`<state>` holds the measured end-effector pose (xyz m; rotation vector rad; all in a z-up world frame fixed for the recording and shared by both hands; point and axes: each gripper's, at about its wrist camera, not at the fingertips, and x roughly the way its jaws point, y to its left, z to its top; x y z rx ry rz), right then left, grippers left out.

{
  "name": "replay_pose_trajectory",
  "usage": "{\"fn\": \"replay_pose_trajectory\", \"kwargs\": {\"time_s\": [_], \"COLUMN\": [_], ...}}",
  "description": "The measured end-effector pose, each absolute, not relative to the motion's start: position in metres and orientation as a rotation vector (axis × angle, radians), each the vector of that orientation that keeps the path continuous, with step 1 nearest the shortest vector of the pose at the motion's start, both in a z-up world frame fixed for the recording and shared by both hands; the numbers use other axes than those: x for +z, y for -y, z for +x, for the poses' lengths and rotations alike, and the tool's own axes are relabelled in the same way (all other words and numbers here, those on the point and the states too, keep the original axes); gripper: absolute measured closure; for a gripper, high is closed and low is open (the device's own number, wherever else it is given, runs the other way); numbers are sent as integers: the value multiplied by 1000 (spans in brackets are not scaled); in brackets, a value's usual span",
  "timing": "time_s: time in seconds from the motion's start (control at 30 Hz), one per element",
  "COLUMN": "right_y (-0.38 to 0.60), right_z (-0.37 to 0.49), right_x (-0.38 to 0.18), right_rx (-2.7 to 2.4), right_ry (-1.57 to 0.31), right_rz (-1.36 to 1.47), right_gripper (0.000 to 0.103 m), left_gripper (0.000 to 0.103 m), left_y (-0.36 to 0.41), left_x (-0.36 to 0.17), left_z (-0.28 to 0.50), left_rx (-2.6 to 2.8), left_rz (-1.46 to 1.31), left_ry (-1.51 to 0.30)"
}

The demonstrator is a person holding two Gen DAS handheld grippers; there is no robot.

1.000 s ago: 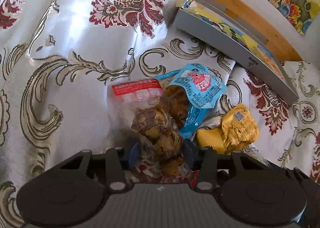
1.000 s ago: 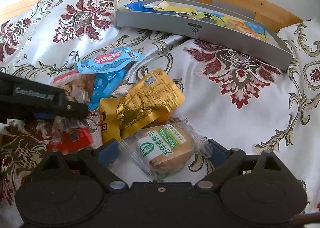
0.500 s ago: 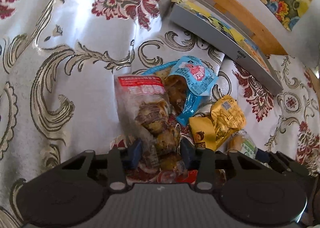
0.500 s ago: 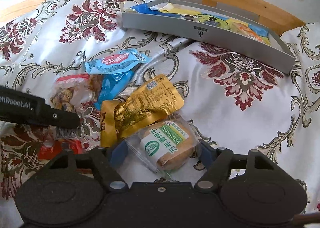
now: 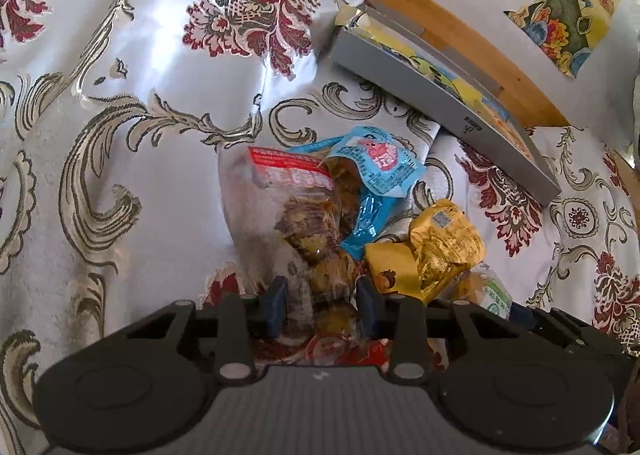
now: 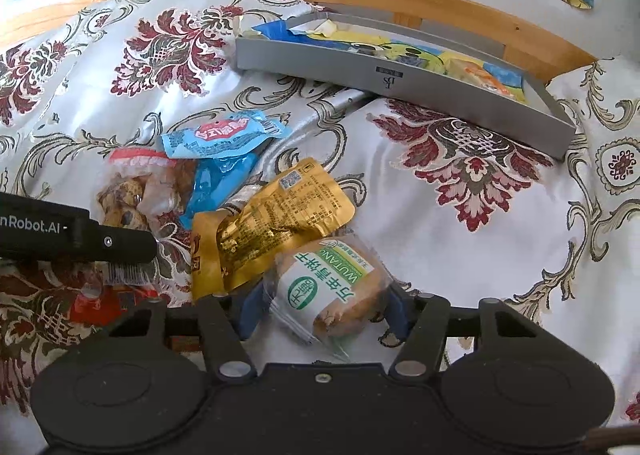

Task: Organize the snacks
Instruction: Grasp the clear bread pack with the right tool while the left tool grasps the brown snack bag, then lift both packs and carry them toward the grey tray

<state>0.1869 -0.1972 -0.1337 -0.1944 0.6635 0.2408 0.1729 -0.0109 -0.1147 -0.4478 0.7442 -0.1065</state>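
Two tools are down among the snacks on the flowery cloth. The left tool (image 5: 320, 305) has its blue pads pressed on both sides of a clear bag (image 5: 296, 231) of brown bites with a red top. The right tool (image 6: 320, 305) grips a small bun pack (image 6: 332, 287) with a green and white label. A gold pack (image 6: 272, 235) lies just beside the bun, touching it. A blue pack (image 6: 222, 137) lies past the clear bag, partly on it. Near the far edge of the cloth, close to the wooden rail (image 6: 440, 3), sits a grey tray (image 6: 400, 83) with bright packs in it. The tray is well apart from the snack pile.
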Motion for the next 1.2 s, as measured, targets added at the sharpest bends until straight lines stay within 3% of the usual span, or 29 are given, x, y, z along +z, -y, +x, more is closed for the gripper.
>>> {"fn": "replay_pose_trajectory", "kwargs": {"time_s": [1.2], "right_y": [200], "right_z": [162], "right_x": [-99], "right_rx": [152], "right_ry": [-491], "right_rz": [-253], "right_gripper": [45], "left_gripper": [71], "left_y": [28], "left_x": [-111], "left_z": [153], "left_rx": [-254], "left_rz": [-561], "left_ry": [-635]}}
